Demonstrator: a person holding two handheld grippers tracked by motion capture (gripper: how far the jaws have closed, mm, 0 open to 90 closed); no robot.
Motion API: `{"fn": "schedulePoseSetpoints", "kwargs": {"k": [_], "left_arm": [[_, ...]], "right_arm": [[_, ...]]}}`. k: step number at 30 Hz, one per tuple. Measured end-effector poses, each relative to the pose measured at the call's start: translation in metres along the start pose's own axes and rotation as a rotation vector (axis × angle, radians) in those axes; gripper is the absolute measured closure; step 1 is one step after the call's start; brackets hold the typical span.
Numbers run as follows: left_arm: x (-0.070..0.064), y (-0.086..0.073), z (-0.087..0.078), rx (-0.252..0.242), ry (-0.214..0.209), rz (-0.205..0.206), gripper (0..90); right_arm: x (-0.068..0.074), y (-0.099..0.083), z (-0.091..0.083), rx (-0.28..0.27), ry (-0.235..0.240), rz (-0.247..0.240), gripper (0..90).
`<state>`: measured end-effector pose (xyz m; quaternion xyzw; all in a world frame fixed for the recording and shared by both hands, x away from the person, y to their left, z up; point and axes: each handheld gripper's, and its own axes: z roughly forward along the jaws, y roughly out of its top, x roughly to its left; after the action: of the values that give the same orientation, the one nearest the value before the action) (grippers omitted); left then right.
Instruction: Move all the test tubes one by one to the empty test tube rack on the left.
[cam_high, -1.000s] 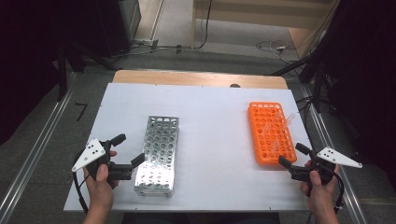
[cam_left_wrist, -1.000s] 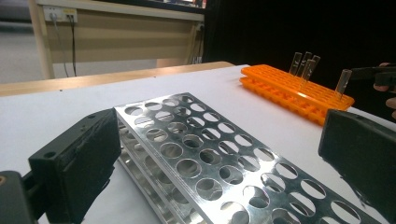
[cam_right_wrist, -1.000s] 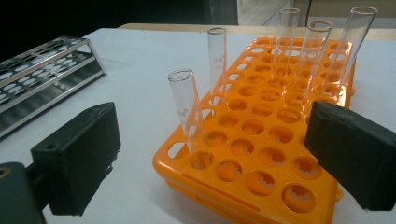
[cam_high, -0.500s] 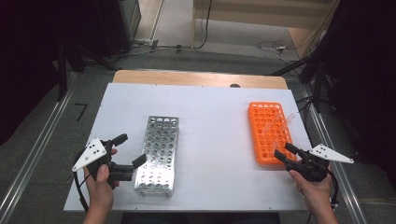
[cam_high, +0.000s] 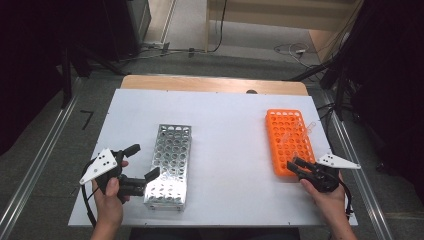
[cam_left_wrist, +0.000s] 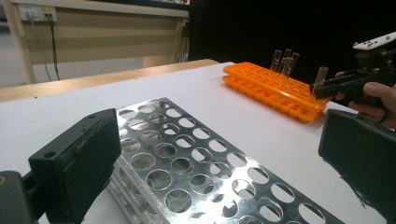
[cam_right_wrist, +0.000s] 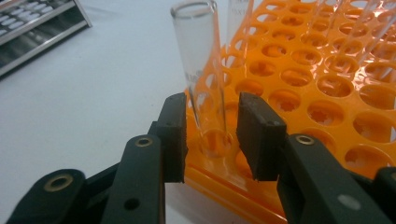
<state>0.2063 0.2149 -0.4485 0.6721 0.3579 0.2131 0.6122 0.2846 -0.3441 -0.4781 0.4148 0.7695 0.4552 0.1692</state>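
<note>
An orange test-tube rack (cam_high: 287, 140) lies at the table's right with a few glass tubes (cam_high: 300, 131) leaning in its far holes. At its near corner my right gripper (cam_high: 292, 165) is open, narrowly. In the right gripper view its pads (cam_right_wrist: 175, 135) flank a clear glass tube (cam_right_wrist: 203, 70) standing tilted in a corner hole of the rack (cam_right_wrist: 327, 84), with slim gaps either side. A silver metal rack (cam_high: 170, 160) with empty holes lies left of centre. My left gripper (cam_high: 145, 161) is open wide at its near left side, with nothing between its fingers.
The white table top (cam_high: 230, 130) ends in a wooden strip at the far side. Metal rails run along both sides on the floor. The left gripper view shows the metal rack (cam_left_wrist: 201, 158) close by, and the orange rack (cam_left_wrist: 266, 86) and the right hand farther off.
My right gripper has moved in to the orange rack's near corner and its jaws have narrowed around a tube. The left gripper has stayed put.
</note>
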Motion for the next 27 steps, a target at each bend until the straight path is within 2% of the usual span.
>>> {"fn": "schedulePoseSetpoints", "kwargs": {"k": [3, 5, 9, 13, 19, 21, 27], "left_arm": [[-0.001, 0.001, 0.0, -0.001, -0.004, -0.003, 0.0], [-0.003, 0.003, 0.0, -0.001, -0.008, -0.005, 0.0], [-0.005, 0.004, 0.001, -0.003, -0.012, -0.007, 0.0], [-0.007, 0.006, 0.002, -0.001, -0.016, -0.01, 0.0], [-0.011, 0.009, 0.004, 0.012, -0.02, -0.001, 0.0], [-0.014, 0.011, 0.005, 0.016, -0.025, 0.006, 0.0], [-0.019, 0.017, 0.007, 0.023, -0.036, 0.022, 0.0]], "right_arm": [[-0.001, -0.001, 0.0, -0.006, -0.003, -0.004, 63.6], [0.0, -0.002, 0.0, -0.009, -0.02, -0.028, 65.8], [0.001, -0.003, -0.001, -0.009, -0.024, -0.048, 73.6], [0.003, -0.002, -0.002, -0.012, -0.031, -0.05, 74.2], [0.004, 0.004, -0.008, -0.047, -0.028, -0.04, 74.3], [0.007, 0.009, -0.015, -0.07, -0.041, -0.048, 74.3], [0.017, 0.019, -0.024, -0.098, -0.034, -0.056, 74.4]]}}
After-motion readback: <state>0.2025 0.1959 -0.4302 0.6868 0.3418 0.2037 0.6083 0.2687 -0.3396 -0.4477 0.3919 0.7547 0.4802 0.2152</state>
